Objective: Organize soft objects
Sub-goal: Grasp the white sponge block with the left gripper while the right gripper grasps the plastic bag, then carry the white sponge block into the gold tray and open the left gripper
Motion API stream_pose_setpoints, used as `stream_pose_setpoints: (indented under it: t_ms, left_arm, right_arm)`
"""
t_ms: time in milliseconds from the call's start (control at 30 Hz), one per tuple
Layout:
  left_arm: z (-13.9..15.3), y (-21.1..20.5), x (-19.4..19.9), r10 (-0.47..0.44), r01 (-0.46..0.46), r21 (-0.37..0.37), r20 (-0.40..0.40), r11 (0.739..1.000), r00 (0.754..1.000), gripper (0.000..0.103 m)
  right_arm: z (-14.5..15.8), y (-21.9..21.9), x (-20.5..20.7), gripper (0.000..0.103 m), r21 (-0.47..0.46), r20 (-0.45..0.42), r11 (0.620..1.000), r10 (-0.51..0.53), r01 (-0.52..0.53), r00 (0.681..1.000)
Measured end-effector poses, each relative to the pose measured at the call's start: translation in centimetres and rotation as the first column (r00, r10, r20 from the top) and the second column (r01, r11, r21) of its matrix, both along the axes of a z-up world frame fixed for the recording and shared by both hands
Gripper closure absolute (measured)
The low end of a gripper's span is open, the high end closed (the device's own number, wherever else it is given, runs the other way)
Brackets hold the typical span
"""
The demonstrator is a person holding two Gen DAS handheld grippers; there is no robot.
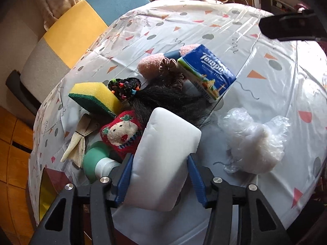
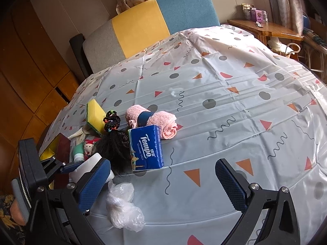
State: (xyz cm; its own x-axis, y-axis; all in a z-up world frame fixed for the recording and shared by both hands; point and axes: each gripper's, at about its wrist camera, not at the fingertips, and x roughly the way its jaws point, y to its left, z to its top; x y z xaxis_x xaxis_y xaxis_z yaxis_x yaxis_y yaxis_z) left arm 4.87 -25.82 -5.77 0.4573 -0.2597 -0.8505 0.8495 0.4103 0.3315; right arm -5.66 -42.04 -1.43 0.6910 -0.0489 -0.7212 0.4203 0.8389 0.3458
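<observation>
My left gripper (image 1: pixel 160 178) is shut on a white foam block (image 1: pixel 167 143), its blue pads pressing both sides. The block stands at the near edge of a pile: red plush doll (image 1: pixel 120 132), yellow-green sponge (image 1: pixel 96 96), black hair piece (image 1: pixel 163 100) with a beaded tie, brown scrunchie (image 1: pixel 171 73), rolled pink towel (image 2: pixel 163 122) and blue Tempo tissue pack (image 2: pixel 146 148). A clear bag of white stuffing (image 2: pixel 122 206) lies on the cloth just below my right gripper (image 2: pixel 163 183), which is open and holds nothing. Its left finger hides part of the foam block (image 2: pixel 94 159).
A patterned plastic tablecloth (image 2: pixel 224 94) covers the table. A beige cloth bow (image 1: pixel 78 136) and a green-and-white bottle (image 1: pixel 96 163) lie at the pile's left, near the table edge. A grey, yellow and blue chair back (image 2: pixel 143 26) stands behind; wooden cabinets are at the left.
</observation>
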Motion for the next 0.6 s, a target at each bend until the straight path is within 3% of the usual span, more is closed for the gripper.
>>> stream_pose_setpoints:
  t_ms: [200,333,400,500,600]
  left_arm:
    - [3.2,3.7,-0.7,0.108,-0.128,-0.184,-0.115,0.975,0.987,0.05]
    - [5.0,7.4,-0.8,0.188,-0.255,-0.299,-0.237,0.919,0.953,0.05]
    - [6.0,9.8,-0.6,0.232,-0.331,-0.358,-0.292,0.873,0.928,0.05]
    - [7.5,14.3,0.7,0.317,-0.467,-0.429,-0.377,0.773,0.87,0.049]
    - [8.7,19.7,2.8,0.409,-0.607,-0.489,-0.457,0.627,0.79,0.049]
  right_arm:
    - [-1.0,2.9,1.4,0.0,0.017,-0.04,0.987,0.158,-0.158,0.987]
    - [-2.3,6.0,2.5,0.004,-0.034,-0.114,0.96,0.271,-0.276,0.956]
    - [-3.2,7.2,2.9,0.01,-0.055,-0.146,0.949,0.3,-0.311,0.943]
    - [-4.8,8.3,3.5,0.014,-0.032,-0.193,0.938,0.334,-0.346,0.923]
    - [-6.2,8.7,3.9,0.022,-0.001,-0.219,0.936,0.343,-0.352,0.913]
